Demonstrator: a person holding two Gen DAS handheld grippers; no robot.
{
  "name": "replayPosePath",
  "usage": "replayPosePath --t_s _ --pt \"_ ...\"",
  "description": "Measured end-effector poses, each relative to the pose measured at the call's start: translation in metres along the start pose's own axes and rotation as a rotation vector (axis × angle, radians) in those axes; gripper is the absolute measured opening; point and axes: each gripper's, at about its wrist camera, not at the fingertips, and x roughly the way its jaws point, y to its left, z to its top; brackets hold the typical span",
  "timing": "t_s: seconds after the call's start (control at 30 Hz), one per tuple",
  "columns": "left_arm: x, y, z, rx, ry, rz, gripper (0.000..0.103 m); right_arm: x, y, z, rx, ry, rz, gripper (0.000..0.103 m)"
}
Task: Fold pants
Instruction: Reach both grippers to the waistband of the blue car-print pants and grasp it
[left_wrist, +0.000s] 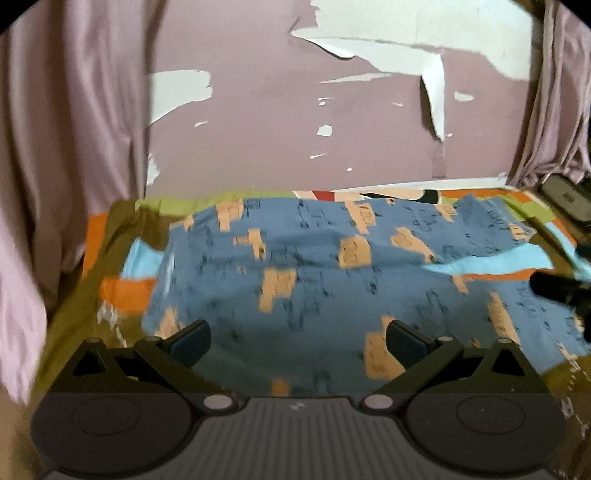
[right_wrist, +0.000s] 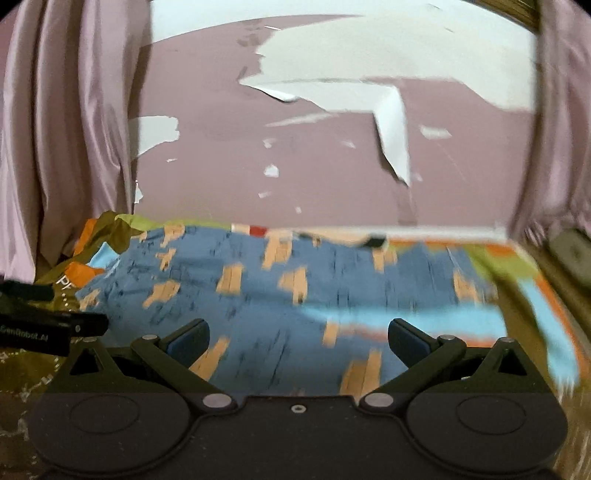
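Left gripper (left_wrist: 297, 341), jaws spread wide, nothing between them. Directly ahead of and beneath the gap lies the pants (left_wrist: 295, 280), blue cloth printed with tan patches and dark marks, spread flat over a bed sheet (left_wrist: 122, 291) of olive, orange and light blue. The near edge of the pants runs under both jaws, so the cloth is within reach without being touched; the wide opening suits a pinch on an edge, as a judgement.

Right gripper (right_wrist: 298, 341), jaws likewise wide apart and empty. The pants (right_wrist: 258, 295) fill the space ahead of the gap and extend to its left; a strip of light blue sheet shows ahead of the right jaw. Each gripper appears at the edge of the other's view: the right gripper (left_wrist: 561, 291) off to the right of the left jaws, the left gripper (right_wrist: 44, 325) off to the left of the right jaws. The two thus stand side by side along the near edge, a placement that would let them lift one edge together.

Orientation: in the left view a gap of sheet divides the cloth ahead and to the right of the jaws, suggesting two legs reaching right. The long axis therefore appears to run crosswise to both grippers, left to right; motion blur prevents locating the waistband for certain.

Beyond the pants: the far edge of the bed, then a pink wall (left_wrist: 277, 122) with peeling paint, flanked by pale curtains (left_wrist: 66, 129).
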Motion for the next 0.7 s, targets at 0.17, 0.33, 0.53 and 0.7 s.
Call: replayPosePath --t_s 0.17,0.33,0.53,0.7 --pt "0.03 0.013 0.062 0.0 0.064 -0.035 0.103 0.044 -0.016 0.084 -0.029 0.265 0.203 0.102" --pt "0.067 0.045 0.107 -0.044 0.081 -0.032 0.103 0.067 -0.028 0.129 -0.014 0.289 0.277 0.103" --pt "0.106 0.075 0.14 0.058 0.054 0.036 0.103 0.124 -0.034 0.134 -0.134 0.273 0.275 0.102" --pt "0.15 0.09 0.148 0.148 0.057 0.038 0.103 0.172 -0.035 0.118 -0.276 0.205 0.277 0.102"
